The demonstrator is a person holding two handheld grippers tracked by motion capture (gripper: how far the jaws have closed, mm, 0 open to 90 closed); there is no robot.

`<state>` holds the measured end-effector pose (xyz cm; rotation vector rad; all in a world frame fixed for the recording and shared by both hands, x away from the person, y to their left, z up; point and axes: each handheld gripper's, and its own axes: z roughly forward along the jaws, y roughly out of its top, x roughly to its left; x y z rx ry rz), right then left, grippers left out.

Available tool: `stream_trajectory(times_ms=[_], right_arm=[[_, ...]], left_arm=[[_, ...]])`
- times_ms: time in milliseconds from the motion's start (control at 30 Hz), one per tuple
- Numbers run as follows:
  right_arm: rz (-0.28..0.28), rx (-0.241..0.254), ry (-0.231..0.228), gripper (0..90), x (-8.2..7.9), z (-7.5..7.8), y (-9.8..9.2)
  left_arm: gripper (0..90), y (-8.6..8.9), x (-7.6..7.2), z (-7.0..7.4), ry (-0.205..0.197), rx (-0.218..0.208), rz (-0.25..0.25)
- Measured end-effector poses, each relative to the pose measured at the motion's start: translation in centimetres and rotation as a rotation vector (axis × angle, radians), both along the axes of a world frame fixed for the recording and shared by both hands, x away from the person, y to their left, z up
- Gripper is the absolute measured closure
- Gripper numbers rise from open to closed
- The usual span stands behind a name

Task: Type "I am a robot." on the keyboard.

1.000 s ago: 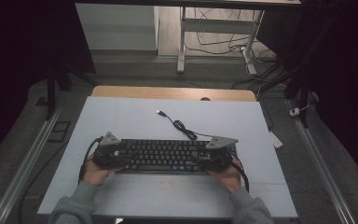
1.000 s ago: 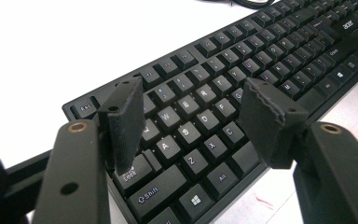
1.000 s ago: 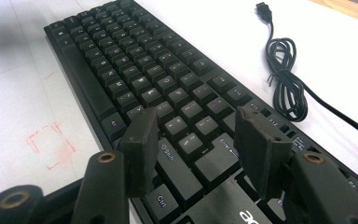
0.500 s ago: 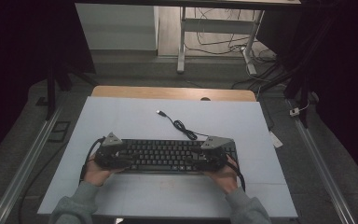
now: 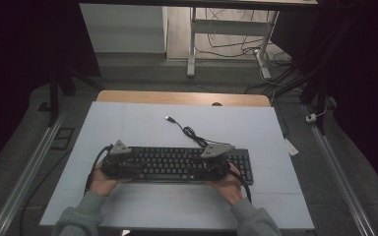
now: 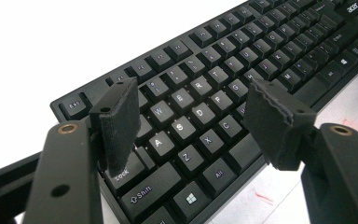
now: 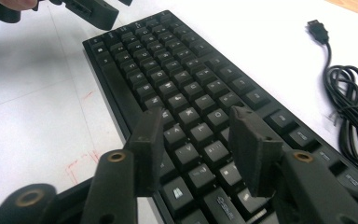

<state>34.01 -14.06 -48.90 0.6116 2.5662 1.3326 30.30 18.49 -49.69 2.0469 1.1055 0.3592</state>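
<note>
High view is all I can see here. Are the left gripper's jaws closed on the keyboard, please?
Observer: No. In the left gripper view the left gripper stands open above the keyboard, around the A, S and D keys.
Operator: And the right one?
Observer: The right gripper has just been closing, yet its pads press nothing; keys show between them.
Operator: Is any brand readable?
Observer: Yes, "acer" at the keyboard's far corner in the left gripper view.
Operator: The cable's plug?
Observer: The USB plug lies free on the table.
</note>
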Motion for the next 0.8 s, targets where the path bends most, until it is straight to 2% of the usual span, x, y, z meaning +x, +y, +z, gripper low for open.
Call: stream_trajectory(times_ms=[100, 300, 433, 800], right_arm=[[0.007, 0.002, 0.011, 62.8, 0.1, -0.1, 0.6], [0.051, 0.011, 0.015, 79.5, 0.1, -0.1, 1.6], [0.075, -0.001, 0.022, 89.3, 0.2, -0.1, 2.2], [0.07, -0.039, 0.038, 89.5, 0.5, -0.7, 3.9]], left_arm=[[35.1, 0.0, 0.0, 0.0, -0.003, 0.001, 0.002], [35.0, 0.0, 0.0, 0.0, -0.004, 0.0, 0.007], [34.9, 0.0, 0.0, 0.0, -0.004, 0.002, 0.003], [34.6, -0.2, 0.0, -0.1, -0.001, 0.008, 0.004]])
